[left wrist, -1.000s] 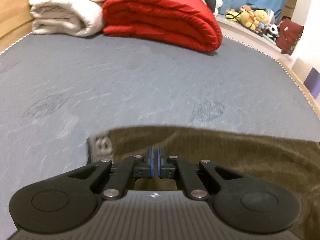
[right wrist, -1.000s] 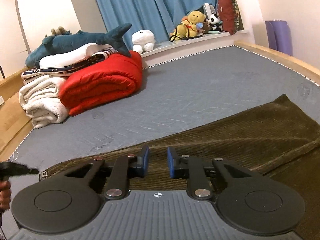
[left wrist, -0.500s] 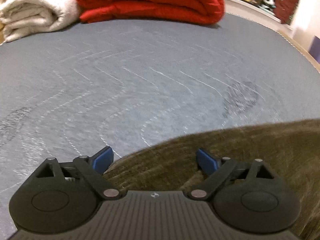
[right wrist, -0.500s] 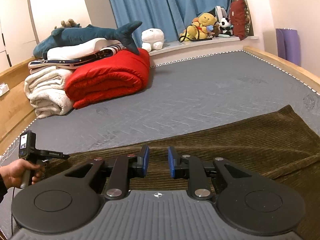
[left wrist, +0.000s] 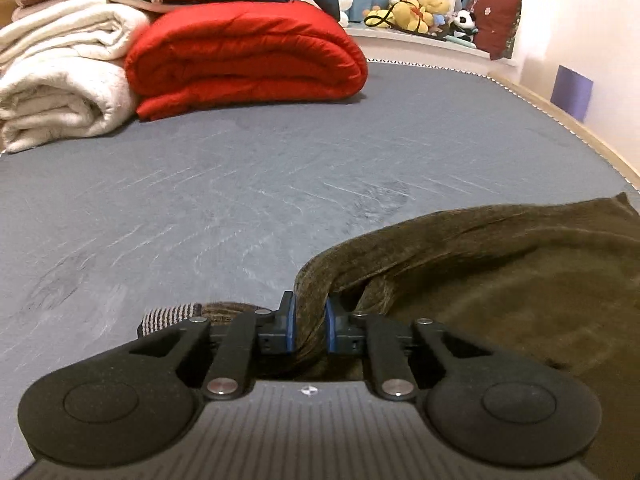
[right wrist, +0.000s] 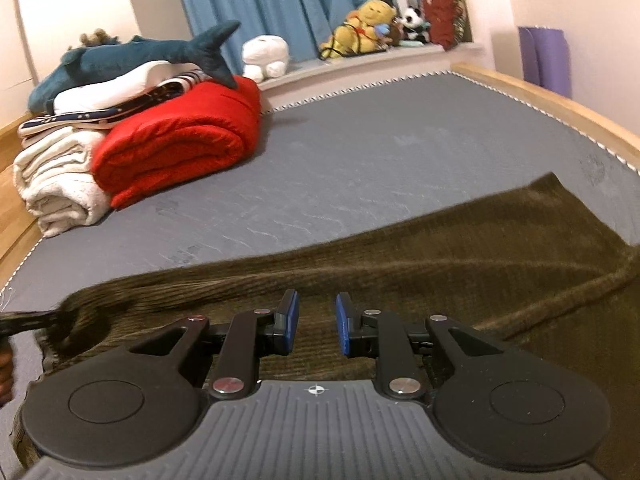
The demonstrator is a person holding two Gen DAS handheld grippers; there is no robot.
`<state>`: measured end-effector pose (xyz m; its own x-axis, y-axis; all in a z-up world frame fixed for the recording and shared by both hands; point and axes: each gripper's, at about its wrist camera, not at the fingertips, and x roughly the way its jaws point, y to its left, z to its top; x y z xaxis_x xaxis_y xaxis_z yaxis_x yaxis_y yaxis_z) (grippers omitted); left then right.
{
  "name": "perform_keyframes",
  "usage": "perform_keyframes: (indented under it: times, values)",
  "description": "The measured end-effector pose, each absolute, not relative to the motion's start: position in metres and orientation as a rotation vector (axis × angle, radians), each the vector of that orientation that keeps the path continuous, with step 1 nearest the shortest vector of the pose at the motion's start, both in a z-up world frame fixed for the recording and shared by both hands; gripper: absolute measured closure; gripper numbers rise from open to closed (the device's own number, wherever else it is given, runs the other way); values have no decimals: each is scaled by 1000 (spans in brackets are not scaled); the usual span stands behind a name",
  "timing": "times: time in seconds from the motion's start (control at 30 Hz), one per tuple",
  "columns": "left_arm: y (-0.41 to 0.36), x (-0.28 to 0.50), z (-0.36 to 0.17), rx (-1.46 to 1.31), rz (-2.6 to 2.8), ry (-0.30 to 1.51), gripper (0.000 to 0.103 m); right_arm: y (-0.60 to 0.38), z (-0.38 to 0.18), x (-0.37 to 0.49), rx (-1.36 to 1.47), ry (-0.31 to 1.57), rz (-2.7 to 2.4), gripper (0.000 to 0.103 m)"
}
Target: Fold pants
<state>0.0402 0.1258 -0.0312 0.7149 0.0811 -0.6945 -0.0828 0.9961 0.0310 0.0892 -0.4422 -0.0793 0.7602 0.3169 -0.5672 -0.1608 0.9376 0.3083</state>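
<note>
— Since you're nearer, what has the left gripper got?

— A bunched ridge of the pants. Its jaws have just been closing, and now the blue pads press on the brown corduroy from both sides, so it is clenched on a fold of cloth at the waist end; a striped bit of lining pokes out just beside it. I'd guess that pinch is there so the end can be lifted and carried over.

— And the right gripper?

— It hangs over the middle of the pants, jaws a little apart, nothing pinched between them; you can see bare corduroy through the gap. Looks like it waits there to pin or take the cloth, though that's my reading.

— Where do the pants lie, then?

— Stretched across the near part of the grey mattress, far leg end running toward the wooden bed edge.

— And behind?

— A red duvet folded beside white blankets, well apart from the work, a plush shark on top. Kept back, I suppose, to leave folding room.
</note>
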Motion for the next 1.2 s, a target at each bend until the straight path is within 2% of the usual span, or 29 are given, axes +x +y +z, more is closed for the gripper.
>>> perform_keyframes:
  times: [0.1,0.13,0.23,0.33,0.4,0.53,0.57,0.73,0.97,1.13,1.2]
  values:
    - [114,6,-24,-33,107,809,89,-442,-85,89,275,677,235,81]
    - [111,-7,-27,-32,108,836,96,-442,-87,89,286,685,225,81]
    - [119,-28,-54,-89,109,964,102,-444,-93,89,318,708,204,81]
    - [134,-31,-66,-206,136,1033,103,-443,-101,88,324,739,182,81]
    - [147,-37,-55,-349,101,965,99,-442,-106,88,336,759,178,81]
    - [154,-40,-47,-481,47,905,68,-443,-107,86,336,760,176,81]
    - [155,-38,-47,-492,55,900,66,-444,-106,85,335,758,177,81]
    - [154,-23,-52,-546,67,879,66,-445,-108,85,338,768,182,81]
    - [140,5,-39,-450,123,823,66,-443,-107,87,348,780,217,78]
    - [153,65,-47,-204,220,824,66,-445,-104,91,390,795,256,77]
    - [163,91,-60,-155,226,824,62,-444,-102,92,385,787,265,77]
